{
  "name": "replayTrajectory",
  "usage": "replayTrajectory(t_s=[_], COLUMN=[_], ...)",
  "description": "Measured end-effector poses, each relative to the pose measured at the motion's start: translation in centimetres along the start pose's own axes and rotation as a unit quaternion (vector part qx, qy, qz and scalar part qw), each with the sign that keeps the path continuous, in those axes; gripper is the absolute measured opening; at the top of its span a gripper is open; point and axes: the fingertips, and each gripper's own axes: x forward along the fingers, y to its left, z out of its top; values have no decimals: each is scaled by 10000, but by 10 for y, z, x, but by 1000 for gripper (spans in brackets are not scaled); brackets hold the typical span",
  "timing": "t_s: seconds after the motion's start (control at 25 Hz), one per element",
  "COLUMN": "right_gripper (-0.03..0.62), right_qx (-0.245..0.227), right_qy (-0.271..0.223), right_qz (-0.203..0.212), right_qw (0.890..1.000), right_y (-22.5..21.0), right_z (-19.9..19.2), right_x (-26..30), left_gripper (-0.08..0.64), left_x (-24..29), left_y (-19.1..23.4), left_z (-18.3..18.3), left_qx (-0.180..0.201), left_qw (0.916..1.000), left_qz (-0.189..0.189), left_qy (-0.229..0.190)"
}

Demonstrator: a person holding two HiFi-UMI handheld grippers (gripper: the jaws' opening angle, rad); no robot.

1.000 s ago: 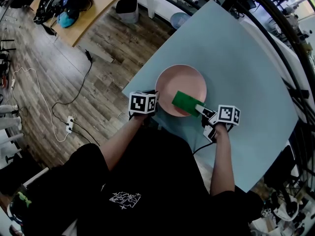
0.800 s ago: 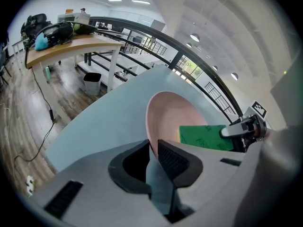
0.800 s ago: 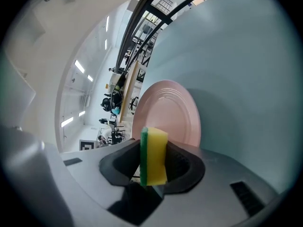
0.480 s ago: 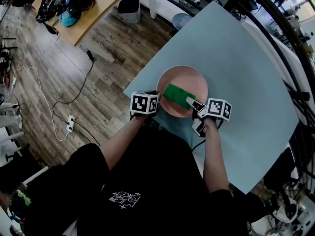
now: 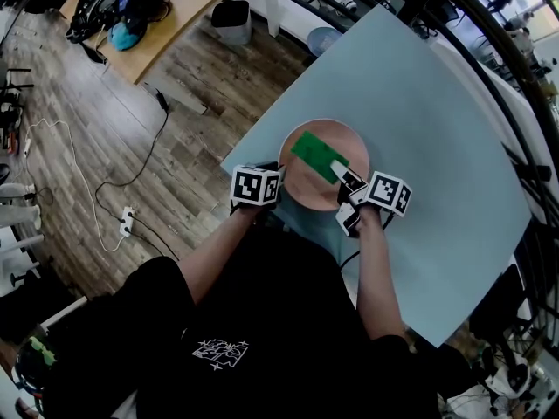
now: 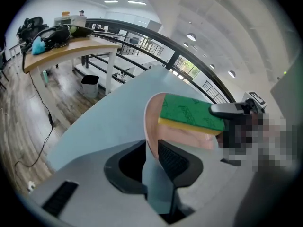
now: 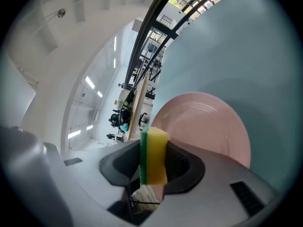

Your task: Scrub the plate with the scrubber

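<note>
We pinned the rim of the pink plate (image 5: 304,190) with our left gripper (image 6: 152,148) while our right gripper (image 7: 154,162), clamped on the scrubber (image 5: 316,157), held it against the face; scrubbing looked under way, not finished.

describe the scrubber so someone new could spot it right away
On the pale blue table sits a pink plate. Lying over it, clamped in the right gripper, is the scrubber: a rectangular sponge, green on top, yellow beneath, the only green thing there.
</note>
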Motion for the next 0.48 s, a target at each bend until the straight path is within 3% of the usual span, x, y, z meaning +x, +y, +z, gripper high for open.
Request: replayTrajectory(t_s=[0.28,0.48], right_gripper=[135,135], right_qx=[-361,-309], right_qy=[-521,-816], right_qz=[331,499], right_qw=[9974,9949], right_y=[12,13], right_z=[17,25], right_x=[-28,-51], left_gripper=[80,80], left_x=[-8,-23], left_y=[-3,-4], left_z=[11,25], left_qx=[10,27], left_qw=[9994,9977], left_qz=[24,205], left_qy=[-344,-641])
